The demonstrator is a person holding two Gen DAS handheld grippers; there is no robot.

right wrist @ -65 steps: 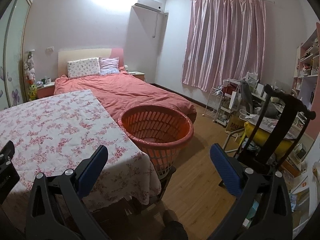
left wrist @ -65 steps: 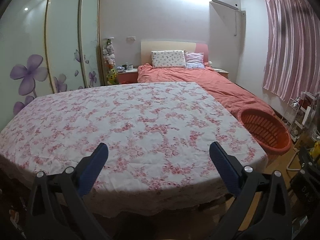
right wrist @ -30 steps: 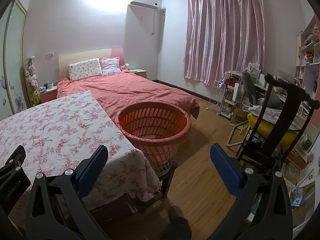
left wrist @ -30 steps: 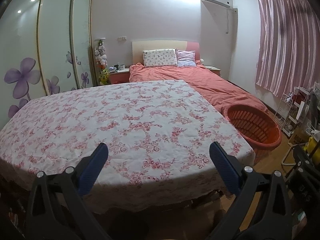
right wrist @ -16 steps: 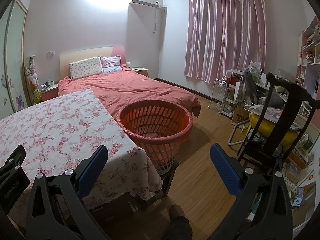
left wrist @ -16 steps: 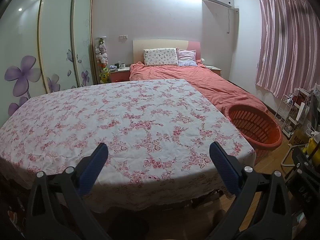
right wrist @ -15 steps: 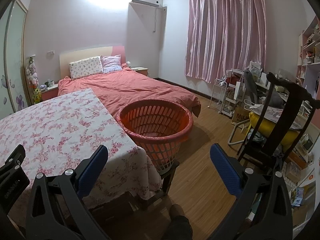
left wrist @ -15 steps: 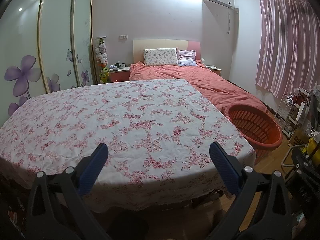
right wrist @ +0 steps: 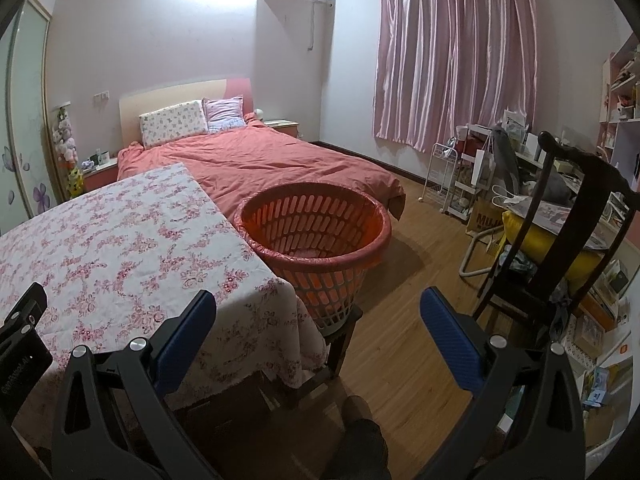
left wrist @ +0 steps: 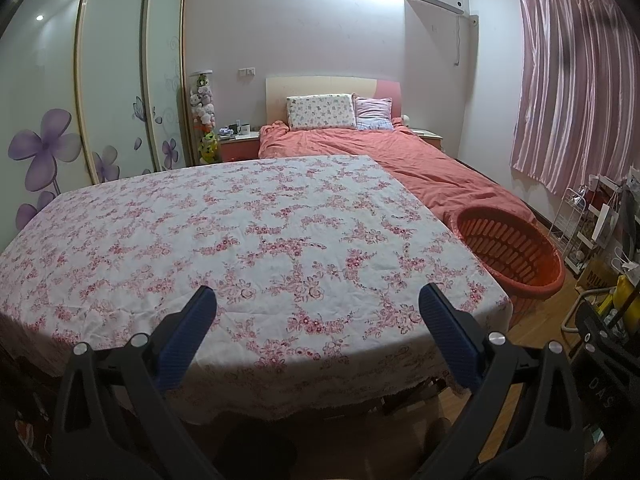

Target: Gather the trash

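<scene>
While both grippers are held with their blue-padded fingers spread wide and nothing between them, different halves of the room are covered by the two views. From the left wrist, the left gripper is seen poised over the near edge of a table draped in a floral cloth, whose whole top is taken in; no trash can be made out on it. A wardrobe with purple flower decals is shown at the left only in this view. Just beside the table's far right corner an orange basket is partly seen, its lower half cut off by the cloth.

From the right wrist, the right gripper is pointed past the table's corner toward the wooden floor. The same orange basket is shown in full here, raised on a dark stool against the tablecloth edge, with something pale lying at its bottom, too dim to identify. A dark wooden chair piled with a yellow cushion and papers, a white wire cart and pink curtains are found on the right. A bed with a coral duvet is seen behind the basket in both views. Part of the other gripper's body is caught at the lower left edge.
</scene>
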